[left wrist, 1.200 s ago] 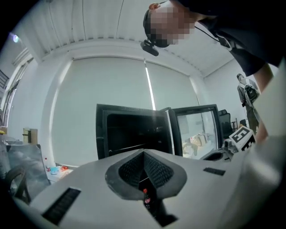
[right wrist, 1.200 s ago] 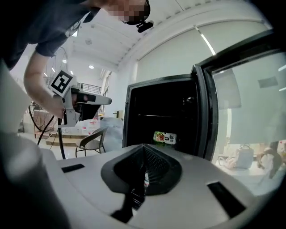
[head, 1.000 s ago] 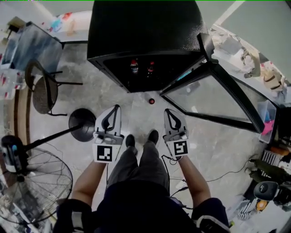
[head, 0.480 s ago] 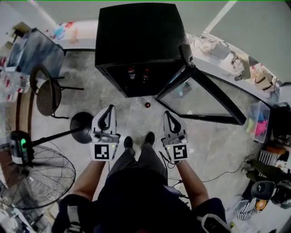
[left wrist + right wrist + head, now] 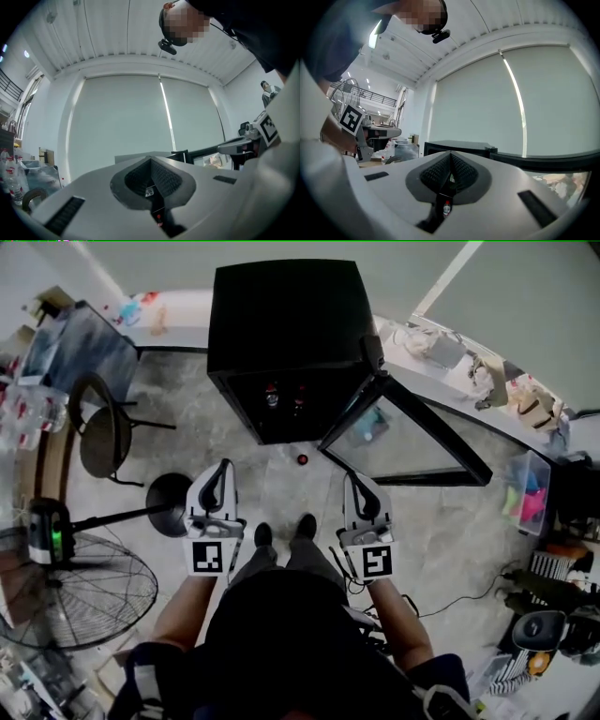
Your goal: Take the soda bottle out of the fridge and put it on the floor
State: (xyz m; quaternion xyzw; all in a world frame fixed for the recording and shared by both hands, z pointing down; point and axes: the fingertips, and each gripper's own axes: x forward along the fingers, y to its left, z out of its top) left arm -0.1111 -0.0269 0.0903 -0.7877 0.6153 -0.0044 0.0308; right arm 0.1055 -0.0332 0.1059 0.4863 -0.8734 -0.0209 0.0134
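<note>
Standing before the boxy black fridge [image 5: 281, 324], both tools clenched empty.
Left tool [image 5: 224, 468] has jaws pressed together on nothing; two red-capped soda bottles [image 5: 272, 396] sit inside the fridge, and a third red-capped bottle [image 5: 302, 459] stands on the grey stone floor [image 5: 272, 479] just outside; right tool [image 5: 353, 479] is likewise closed, near the swung-open glass door [image 5: 403, 442].

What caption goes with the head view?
Open fridge ahead, left claw and right claw shut, soda bottle on the floor.
</note>
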